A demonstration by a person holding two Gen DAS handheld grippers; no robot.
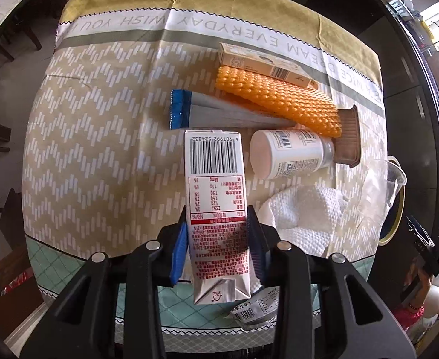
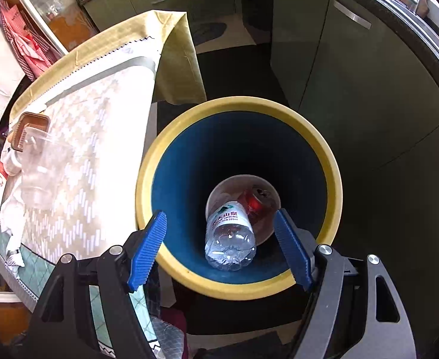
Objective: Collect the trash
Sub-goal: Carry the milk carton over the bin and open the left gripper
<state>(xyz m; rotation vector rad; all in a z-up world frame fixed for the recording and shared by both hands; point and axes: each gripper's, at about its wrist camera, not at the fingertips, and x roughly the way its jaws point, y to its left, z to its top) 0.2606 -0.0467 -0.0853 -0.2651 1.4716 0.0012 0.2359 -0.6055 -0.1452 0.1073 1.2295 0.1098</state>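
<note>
Task partly done. Carton [image 1: 216, 209], a slim white drink box of coated paperboard with barcode and red print, sits clamped between the ribbed blue pads [image 1: 179, 254] of the left gripper [image 1: 219, 239], its folded silver end towards the camera, held above the bench [image 1: 99, 149]. Bin [image 2: 333, 179], round, smooth yellow rim and blue inner wall, stands on the floor just beside the bench edge; in its bottom lie a clear crinkled plastic bottle [image 2: 231, 239] and what looks like a red can [image 2: 255, 202]. Right gripper [image 2: 219, 245] hangs over the bin mouth, jaws wide apart, nothing between them. Left to collect, as far as visible: a white plastic jar [image 1: 288, 155] on its side, an orange foam net [image 1: 276, 101] with knobbly weave, a flat foil wrapper [image 1: 219, 110] with blue end under the net, a long cardboard box [image 1: 264, 62], a brown ribbed tray [image 1: 349, 137] on edge, a clear thin-walled cup [image 1: 392, 179] near the bench edge, a white waffle-textured tissue [image 1: 303, 218], and a small printed wrapper [image 1: 255, 311] partly hidden below the carton. Bench cover is a smooth printed cloth, creased, with chevron pattern. Judgement: roughly a fifth collected; carton appears to go next.
</note>
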